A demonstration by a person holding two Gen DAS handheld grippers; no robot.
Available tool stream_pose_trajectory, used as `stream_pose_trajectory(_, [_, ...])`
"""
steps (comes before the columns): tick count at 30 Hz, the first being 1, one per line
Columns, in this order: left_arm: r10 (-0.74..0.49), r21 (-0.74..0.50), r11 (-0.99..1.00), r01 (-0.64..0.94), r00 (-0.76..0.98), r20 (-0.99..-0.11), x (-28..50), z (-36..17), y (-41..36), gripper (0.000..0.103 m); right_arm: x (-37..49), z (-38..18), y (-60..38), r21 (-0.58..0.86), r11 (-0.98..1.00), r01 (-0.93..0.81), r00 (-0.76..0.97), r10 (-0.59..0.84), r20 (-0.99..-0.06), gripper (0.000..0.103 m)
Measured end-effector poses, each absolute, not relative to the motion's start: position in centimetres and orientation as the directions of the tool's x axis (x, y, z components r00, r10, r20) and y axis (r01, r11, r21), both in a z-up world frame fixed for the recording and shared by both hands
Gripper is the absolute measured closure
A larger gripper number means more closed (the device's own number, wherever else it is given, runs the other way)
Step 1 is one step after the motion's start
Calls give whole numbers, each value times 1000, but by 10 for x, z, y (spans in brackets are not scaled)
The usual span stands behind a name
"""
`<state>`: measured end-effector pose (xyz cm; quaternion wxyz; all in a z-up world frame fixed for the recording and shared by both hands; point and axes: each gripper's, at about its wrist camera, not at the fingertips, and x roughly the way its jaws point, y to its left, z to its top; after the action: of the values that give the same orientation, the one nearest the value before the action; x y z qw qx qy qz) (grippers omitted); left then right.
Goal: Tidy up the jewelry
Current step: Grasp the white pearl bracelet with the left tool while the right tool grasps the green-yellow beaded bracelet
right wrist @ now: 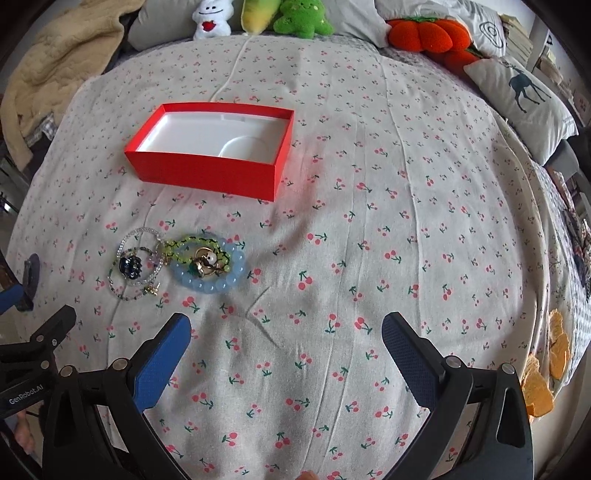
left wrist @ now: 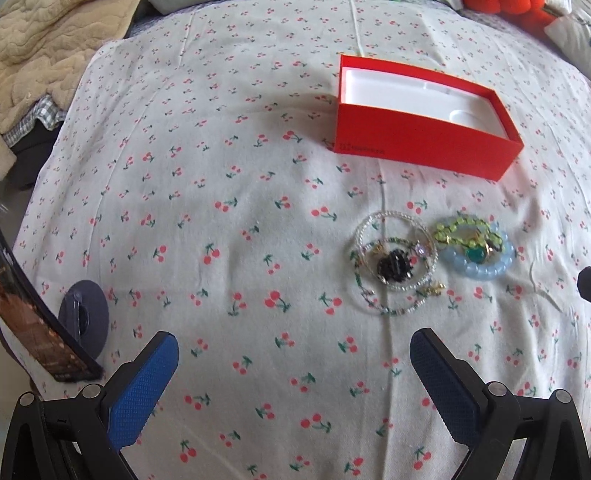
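Observation:
An open red box (left wrist: 424,138) with a white empty insert lies on the cherry-print bedsheet; it also shows in the right wrist view (right wrist: 207,173). In front of it lies a jewelry pile: clear bead bracelets (left wrist: 395,258) around a black flower piece (left wrist: 394,264), and a pale blue bead bracelet (left wrist: 480,267) with a green bead bracelet (left wrist: 465,230) and rings on it. The right wrist view shows the same blue bracelet (right wrist: 210,282) and black piece (right wrist: 130,266). My left gripper (left wrist: 293,354) is open and empty, short of the pile. My right gripper (right wrist: 286,332) is open and empty, right of the pile.
A dark round stand (left wrist: 84,314) and a phone-like screen (left wrist: 33,317) sit at the left. A beige blanket (right wrist: 55,62), plush toys (right wrist: 301,16), an orange pumpkin cushion (right wrist: 424,33) and a deer pillow (right wrist: 524,99) line the bed's far side.

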<state>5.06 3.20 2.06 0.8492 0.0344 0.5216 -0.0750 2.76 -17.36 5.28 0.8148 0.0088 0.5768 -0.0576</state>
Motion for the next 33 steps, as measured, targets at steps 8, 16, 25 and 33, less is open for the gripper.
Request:
stream_pose_trajectory(8, [-225,-153,968,201,414,-882,91,15,29,5,72,13,-191,294,938,185,213,254,-944,12])
stream_pose_trajectory(16, [-343,-282,934,218,336,-877,121,-3,11,31,100,-1,-180,348,922,170,182,318,-931,53])
stream_pose_trajectory(25, [-312,-254,942,217,298,-902,142,-25,1,65,112,-1,-186,379,920,104,208,353,-912,82])
stream_pose_trajectory(33, [-299,-222,939,263,306,-904,146,-25,-8,79,123,-9,-172,369,928,47,184,355,-917,87])
